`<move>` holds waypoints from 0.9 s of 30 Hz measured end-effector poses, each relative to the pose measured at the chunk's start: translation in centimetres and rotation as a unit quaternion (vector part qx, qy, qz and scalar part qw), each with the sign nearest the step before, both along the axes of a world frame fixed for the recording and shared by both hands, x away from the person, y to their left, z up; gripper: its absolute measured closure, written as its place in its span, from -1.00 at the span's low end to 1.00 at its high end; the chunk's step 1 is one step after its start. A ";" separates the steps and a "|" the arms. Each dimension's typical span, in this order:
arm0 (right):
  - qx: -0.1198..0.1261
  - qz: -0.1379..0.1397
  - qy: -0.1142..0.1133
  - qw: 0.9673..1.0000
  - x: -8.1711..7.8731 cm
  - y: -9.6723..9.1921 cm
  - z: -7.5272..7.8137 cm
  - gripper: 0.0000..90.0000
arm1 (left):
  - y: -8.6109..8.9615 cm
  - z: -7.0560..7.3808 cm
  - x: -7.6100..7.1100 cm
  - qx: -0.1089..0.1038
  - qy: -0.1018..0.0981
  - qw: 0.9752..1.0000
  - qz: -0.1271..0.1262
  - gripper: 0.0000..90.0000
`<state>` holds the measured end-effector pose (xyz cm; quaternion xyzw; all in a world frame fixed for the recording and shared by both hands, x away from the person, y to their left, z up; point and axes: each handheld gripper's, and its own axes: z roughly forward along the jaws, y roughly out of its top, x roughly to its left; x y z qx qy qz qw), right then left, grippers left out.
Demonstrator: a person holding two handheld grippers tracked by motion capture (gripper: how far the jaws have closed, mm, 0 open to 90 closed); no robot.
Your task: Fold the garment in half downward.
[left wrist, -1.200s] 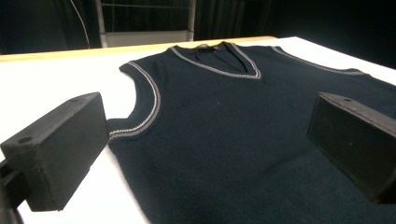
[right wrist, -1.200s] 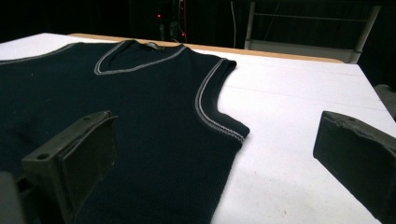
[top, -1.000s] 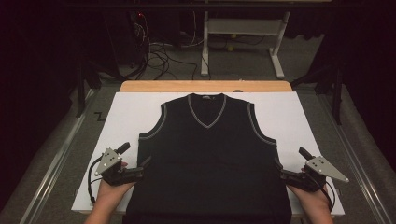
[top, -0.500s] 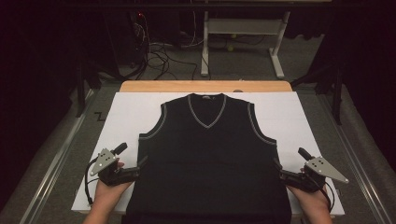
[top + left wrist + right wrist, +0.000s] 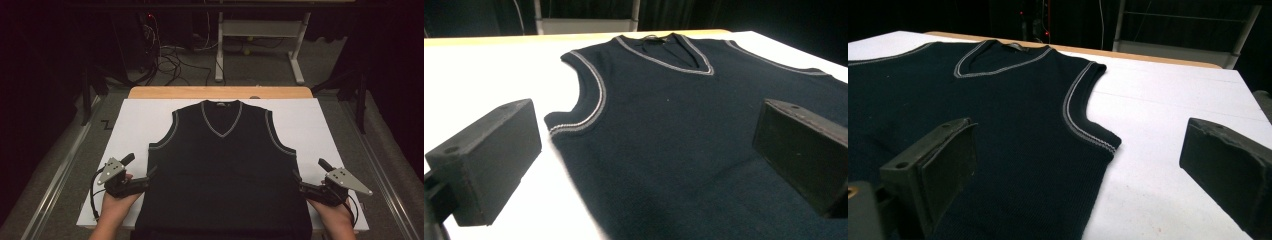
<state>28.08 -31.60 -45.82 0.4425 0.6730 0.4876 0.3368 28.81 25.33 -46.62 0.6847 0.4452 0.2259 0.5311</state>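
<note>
A dark vest (image 5: pixel 225 170) lies flat on the white tabletop (image 5: pixel 135 125); left gripper (image 5: pixel 145 177) and right gripper (image 5: pixel 300 186), jaws apart, straddle its side edges (likely pre-grasp); next, pinch both edges

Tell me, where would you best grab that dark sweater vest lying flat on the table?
Probably at its two side edges below the armholes. The sweater vest lies flat, so only its edges offer something to pinch. The left gripper and right gripper, both open, already straddle those edges from either side.
</note>
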 end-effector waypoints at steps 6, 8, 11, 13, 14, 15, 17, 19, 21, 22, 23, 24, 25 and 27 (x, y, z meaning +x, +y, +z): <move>-0.007 0.007 0.015 1.000 0.1 0.2 0.1 -0.83 | -0.1 -0.1 0.4 0.022 0.034 0.999 0.007 -1.00; -0.009 0.008 0.021 1.000 0.1 0.3 0.1 -0.79 | -0.2 -0.1 0.6 0.031 0.049 0.998 0.006 -1.00; -0.020 0.003 0.032 0.999 0.2 0.4 0.1 -0.70 | -0.4 -0.2 0.8 0.046 0.066 0.997 0.009 -0.98; -0.022 0.003 0.038 0.999 0.2 0.3 0.1 -0.63 | -0.5 -0.2 0.9 0.052 0.075 0.996 0.007 -0.98; -0.026 -0.002 0.044 0.999 0.3 0.3 0.0 -0.59 | -0.5 -0.2 0.9 0.057 0.080 0.995 0.006 -0.93; -0.030 -0.001 0.048 0.998 0.4 0.3 0.0 -0.54 | -0.5 -0.2 1.0 0.061 0.085 0.995 0.005 -0.89; -0.030 -0.004 0.061 0.998 0.5 0.3 -0.1 -0.43 | -0.7 -0.2 1.1 0.068 0.095 0.993 0.003 -0.86; -0.032 -0.004 0.070 0.997 0.6 0.3 -0.1 -0.32 | -0.8 -0.3 1.3 0.070 0.103 0.992 0.000 -0.78; -0.034 -0.006 0.081 0.996 0.7 0.3 -0.2 -0.21 | -0.9 -0.3 1.3 0.076 0.110 0.991 0.002 -0.74; -0.035 -0.005 0.087 0.996 0.8 0.3 -0.2 -0.15 | -0.9 -0.4 1.4 0.077 0.115 0.990 0.003 -0.74; -0.035 -0.005 0.092 0.995 0.8 0.3 -0.3 -0.12 | -0.9 -0.4 1.4 0.078 0.119 0.990 0.003 -0.73; -0.035 -0.005 0.097 0.995 0.9 0.3 -0.3 -0.08 | -0.8 -0.4 1.5 0.079 0.124 0.989 0.004 -0.70; -0.036 -0.005 0.102 0.994 0.9 0.3 -0.4 -0.05 | -0.8 -0.4 1.5 0.079 0.124 0.989 0.004 -0.70; -0.038 -0.003 0.110 0.993 1.0 0.3 -0.5 0.00 | -0.7 -0.6 1.7 0.079 0.141 0.987 0.012 -0.70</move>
